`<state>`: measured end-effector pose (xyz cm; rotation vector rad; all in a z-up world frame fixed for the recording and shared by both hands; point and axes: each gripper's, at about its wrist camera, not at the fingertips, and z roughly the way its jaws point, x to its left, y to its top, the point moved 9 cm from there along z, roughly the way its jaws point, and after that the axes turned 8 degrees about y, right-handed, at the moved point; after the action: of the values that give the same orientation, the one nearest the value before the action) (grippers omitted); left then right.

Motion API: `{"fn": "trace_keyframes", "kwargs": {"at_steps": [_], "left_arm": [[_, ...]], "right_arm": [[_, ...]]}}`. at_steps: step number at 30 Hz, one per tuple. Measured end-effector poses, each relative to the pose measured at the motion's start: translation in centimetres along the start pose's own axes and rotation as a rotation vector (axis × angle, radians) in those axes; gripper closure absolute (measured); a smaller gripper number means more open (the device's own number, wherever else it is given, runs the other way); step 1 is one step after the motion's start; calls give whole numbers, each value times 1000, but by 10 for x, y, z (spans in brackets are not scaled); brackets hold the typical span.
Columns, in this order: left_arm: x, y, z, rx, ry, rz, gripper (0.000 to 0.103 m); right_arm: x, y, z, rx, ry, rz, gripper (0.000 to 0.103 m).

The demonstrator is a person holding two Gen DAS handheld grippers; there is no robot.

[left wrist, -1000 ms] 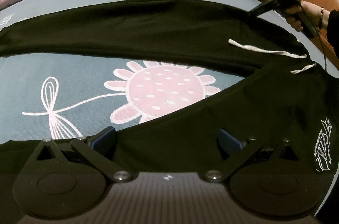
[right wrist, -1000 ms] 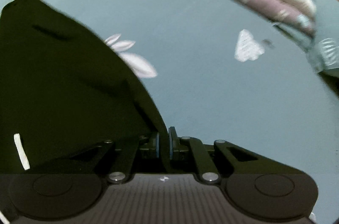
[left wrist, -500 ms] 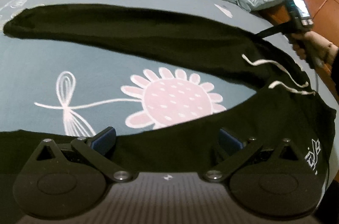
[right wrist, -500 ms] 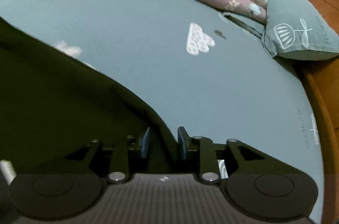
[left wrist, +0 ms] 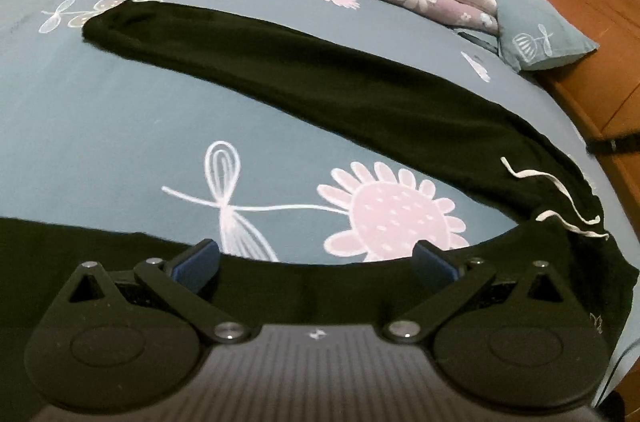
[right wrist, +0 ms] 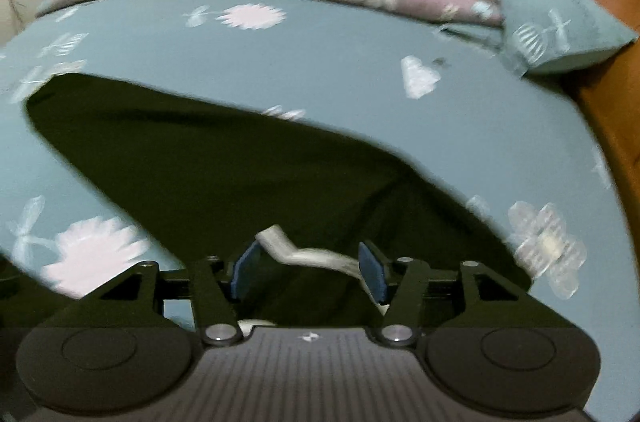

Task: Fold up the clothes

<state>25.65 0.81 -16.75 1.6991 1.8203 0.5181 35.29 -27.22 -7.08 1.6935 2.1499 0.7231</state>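
Both the left claw (left wrist: 316,258) and right claw (right wrist: 308,268) are spread; the drawstring (right wrist: 304,254) beneath the right claw could be snagged instead of the black trousers (left wrist: 320,82).

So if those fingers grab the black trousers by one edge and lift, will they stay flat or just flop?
Probably flop. The black trousers lie limp on the bedsheet, following its curve, so the fabric looks soft, and a lifted edge would likely sag and drag the rest. The loose white drawstring would probably dangle. They look thin, so probably light for their size.
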Motion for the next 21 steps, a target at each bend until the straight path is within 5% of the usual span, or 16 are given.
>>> {"fn": "trace_keyframes", "kwargs": {"at_steps": [4,10,21], "left_arm": [[10,-4,-4,16,10,-13,1],[25,-9,-10,39,24,-33,1],[6,-21,-11,59,0,24,1]], "right_arm": [[46,-12,-4,51,-77,-121,42],[78,-26,-26,41,-94,-109,34],[22,-134,-51,52,-126,215,34]]}}
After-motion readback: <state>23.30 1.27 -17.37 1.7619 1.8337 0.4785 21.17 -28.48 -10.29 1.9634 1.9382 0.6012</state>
